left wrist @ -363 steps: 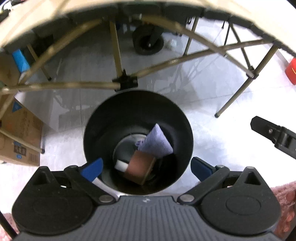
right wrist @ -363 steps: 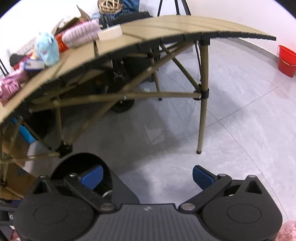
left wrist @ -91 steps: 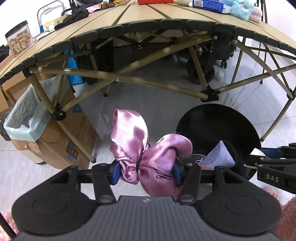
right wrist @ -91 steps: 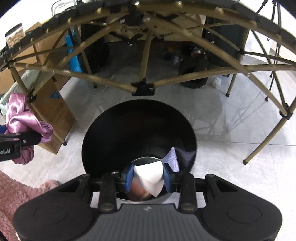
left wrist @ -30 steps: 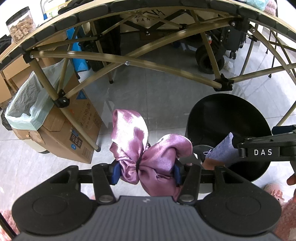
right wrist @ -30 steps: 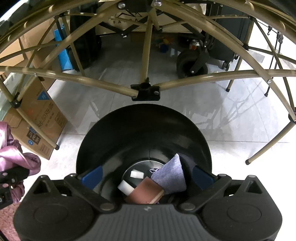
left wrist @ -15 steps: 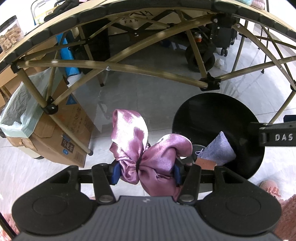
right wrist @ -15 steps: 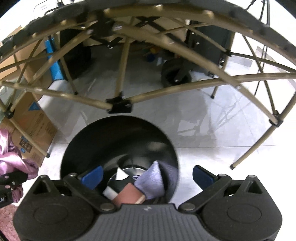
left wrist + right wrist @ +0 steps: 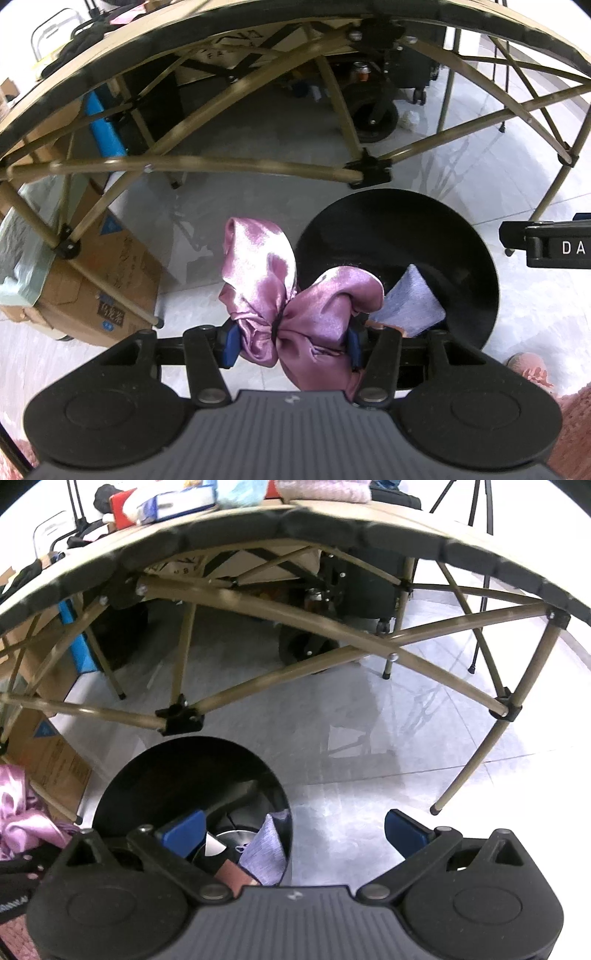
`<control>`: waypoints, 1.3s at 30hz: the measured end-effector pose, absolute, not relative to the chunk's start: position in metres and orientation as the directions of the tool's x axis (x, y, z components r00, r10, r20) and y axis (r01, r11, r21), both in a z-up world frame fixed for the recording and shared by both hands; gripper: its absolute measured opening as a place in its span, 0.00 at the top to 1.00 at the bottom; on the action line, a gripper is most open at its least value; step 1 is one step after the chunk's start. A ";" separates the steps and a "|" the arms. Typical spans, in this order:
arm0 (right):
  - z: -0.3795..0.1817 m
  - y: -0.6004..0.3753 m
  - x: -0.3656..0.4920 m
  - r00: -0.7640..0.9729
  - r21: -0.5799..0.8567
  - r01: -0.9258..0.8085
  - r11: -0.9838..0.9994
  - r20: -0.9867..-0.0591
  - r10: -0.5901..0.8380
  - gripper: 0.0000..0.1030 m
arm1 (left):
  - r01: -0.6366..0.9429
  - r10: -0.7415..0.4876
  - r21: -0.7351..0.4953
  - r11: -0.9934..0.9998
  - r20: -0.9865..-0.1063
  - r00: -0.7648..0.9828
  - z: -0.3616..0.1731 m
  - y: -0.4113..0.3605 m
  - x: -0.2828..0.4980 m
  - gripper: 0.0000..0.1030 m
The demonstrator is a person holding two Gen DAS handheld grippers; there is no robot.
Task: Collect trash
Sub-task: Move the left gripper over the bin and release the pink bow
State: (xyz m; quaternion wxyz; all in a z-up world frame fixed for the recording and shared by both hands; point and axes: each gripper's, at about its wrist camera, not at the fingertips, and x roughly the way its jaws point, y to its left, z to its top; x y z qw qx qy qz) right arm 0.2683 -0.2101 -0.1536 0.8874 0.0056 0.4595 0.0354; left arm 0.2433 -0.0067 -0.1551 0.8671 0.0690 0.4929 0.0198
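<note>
Pink satin crumpled cloth (image 9: 295,314) clenched between the blue pads of the left gripper (image 9: 290,338), hanging over the floor just left of the round black trash bin (image 9: 476,258). Bin mouth up and to the right of those jaws, so likely a short carry rightward before letting go. Right gripper (image 9: 295,830) released, jaws wide and empty, beside the bin rim. Lilac cloth pouch (image 9: 267,853) already inside.

One pink satin cloth (image 9: 291,306), one black bin (image 9: 399,236), one folding table (image 9: 332,528).
</note>
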 end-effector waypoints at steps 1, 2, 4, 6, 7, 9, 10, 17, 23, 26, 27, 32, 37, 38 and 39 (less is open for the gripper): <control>-0.153 -0.212 0.268 0.576 0.042 -0.052 0.998 -0.815 0.065 0.00 | 0.040 0.098 0.138 0.990 -0.853 0.513 -0.156 -0.010 0.245 0.48; -0.153 -0.215 0.268 0.577 0.042 -0.045 0.998 -0.814 0.060 0.00 | 0.048 0.092 0.135 0.990 -0.854 0.512 -0.156 -0.015 0.246 0.48; -0.153 -0.221 0.267 0.581 0.043 -0.030 0.999 -0.812 0.052 0.00 | 0.063 0.088 0.139 0.988 -0.856 0.510 -0.158 -0.022 0.248 0.48; -0.152 -0.228 0.267 0.585 0.044 -0.012 0.999 -0.810 0.043 0.00 | 0.075 0.083 0.141 0.987 -0.858 0.507 -0.161 -0.029 0.250 0.48; -0.152 -0.232 0.268 0.587 0.045 -0.004 0.999 -0.808 0.039 0.00 | 0.082 0.080 0.140 0.987 -0.859 0.505 -0.162 -0.033 0.251 0.48; -0.152 -0.240 0.267 0.590 0.047 0.017 0.999 -0.807 0.028 0.00 | 0.094 0.076 0.142 0.985 -0.861 0.504 -0.163 -0.039 0.254 0.48; -0.152 -0.244 0.267 0.592 0.048 0.026 0.998 -0.806 0.024 0.00 | 0.100 0.073 0.142 0.985 -0.861 0.503 -0.164 -0.043 0.255 0.48; -0.152 -0.260 0.263 0.595 0.059 0.064 0.996 -0.803 0.009 0.00 | 0.133 0.052 0.136 0.982 -0.866 0.498 -0.169 -0.065 0.262 0.48; -0.152 -0.266 0.259 0.598 0.062 0.076 0.995 -0.801 0.004 0.00 | 0.154 0.039 0.129 0.980 -0.872 0.489 -0.173 -0.080 0.268 0.48; -0.152 -0.269 0.258 0.601 0.055 0.084 0.995 -0.799 -0.007 0.00 | 0.159 0.034 0.127 0.979 -0.871 0.490 -0.174 -0.087 0.271 0.48; -0.152 -0.270 0.257 0.601 0.051 0.088 0.995 -0.799 -0.012 0.00 | 0.159 0.031 0.124 0.980 -0.872 0.488 -0.174 -0.088 0.272 0.48; -0.154 -0.279 0.256 0.600 0.051 0.111 0.992 -0.799 -0.026 0.00 | 0.161 0.020 0.108 0.981 -0.882 0.471 -0.179 -0.094 0.276 0.48; -0.155 -0.282 0.254 0.600 0.054 0.122 0.991 -0.799 -0.030 0.00 | 0.144 0.017 0.091 0.985 -0.895 0.446 -0.183 -0.095 0.282 0.48; -0.155 -0.282 0.254 0.600 0.054 0.121 0.991 -0.799 -0.030 0.00 | 0.140 0.018 0.089 0.986 -0.897 0.442 -0.184 -0.094 0.282 0.48; -0.155 -0.281 0.255 0.600 0.053 0.120 0.991 -0.800 -0.030 0.00 | 0.137 0.021 0.090 0.987 -0.899 0.438 -0.184 -0.093 0.283 0.48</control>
